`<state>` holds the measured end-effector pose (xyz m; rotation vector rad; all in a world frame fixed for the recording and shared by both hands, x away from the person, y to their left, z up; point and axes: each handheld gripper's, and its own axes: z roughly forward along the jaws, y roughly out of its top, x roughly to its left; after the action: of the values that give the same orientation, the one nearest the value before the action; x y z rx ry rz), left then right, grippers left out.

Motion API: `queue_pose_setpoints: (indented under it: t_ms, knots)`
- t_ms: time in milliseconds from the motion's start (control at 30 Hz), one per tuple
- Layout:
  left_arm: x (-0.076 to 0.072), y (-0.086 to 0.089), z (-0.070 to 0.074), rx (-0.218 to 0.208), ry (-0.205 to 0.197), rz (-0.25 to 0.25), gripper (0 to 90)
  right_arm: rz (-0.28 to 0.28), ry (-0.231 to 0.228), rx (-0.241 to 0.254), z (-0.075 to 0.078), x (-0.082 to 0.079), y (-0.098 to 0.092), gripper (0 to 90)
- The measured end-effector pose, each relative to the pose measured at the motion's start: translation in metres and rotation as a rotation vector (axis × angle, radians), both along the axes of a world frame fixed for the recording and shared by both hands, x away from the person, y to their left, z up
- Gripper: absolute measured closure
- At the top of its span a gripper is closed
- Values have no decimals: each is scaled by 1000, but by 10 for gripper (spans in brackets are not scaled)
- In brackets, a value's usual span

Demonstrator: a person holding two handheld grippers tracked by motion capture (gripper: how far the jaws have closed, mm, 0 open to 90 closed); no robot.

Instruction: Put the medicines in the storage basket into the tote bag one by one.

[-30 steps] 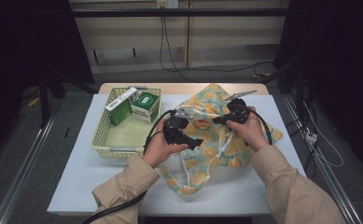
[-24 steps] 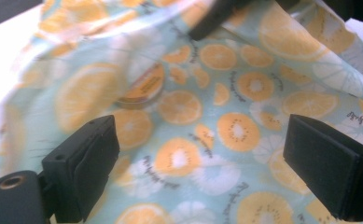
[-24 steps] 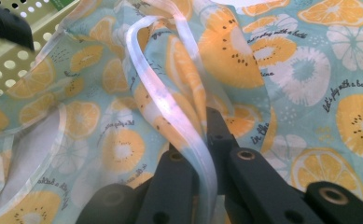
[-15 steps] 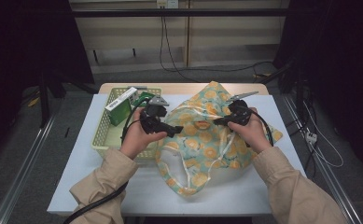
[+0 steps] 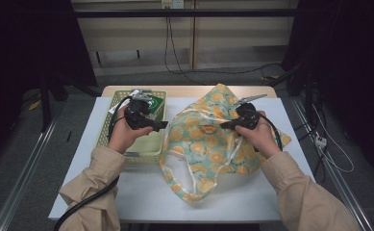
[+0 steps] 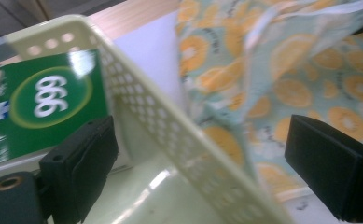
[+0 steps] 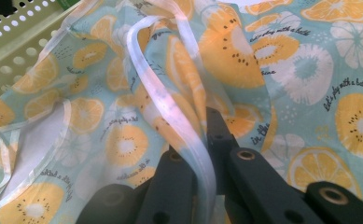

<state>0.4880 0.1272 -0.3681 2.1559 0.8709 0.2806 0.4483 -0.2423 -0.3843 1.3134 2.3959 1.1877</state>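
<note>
holding the bag [image 5: 208, 144] by its strap [image 7: 179, 121] in our shut right gripper [image 5: 229, 125], our left gripper [image 5: 161, 126], jaws open, straddles the basket [image 5: 108, 126] wall beside the green box [image 6: 48, 100]

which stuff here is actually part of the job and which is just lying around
In the job:
- fruit-print bag, its white handle strap pinched in the right gripper
- left gripper, jaws open over the basket
- green box inside that basket, just ahead of the open jaws

Lying about:
- cables on the floor beyond the table
- white table as support
</note>
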Motion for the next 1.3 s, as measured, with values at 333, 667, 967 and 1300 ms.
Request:
queue_pose_setpoints:
  t_ms: [333, 667, 967, 1300]
  knots:
    - [21, 25, -20, 35, 3, 110, 70, 2, -1, -2, 0, 0, 1, 898]
    - [40, 29, -33, 80, -8, 170, 57, 9, -3, -1, -1, 0, 1, 899]
    - [55, 18, -41, 111, -15, 212, 58, 6, -1, 8, 0, 0, -2, 899]
    - [62, 5, -46, 132, -9, 253, 145, 5, -5, 16, 0, 0, -5, 899]
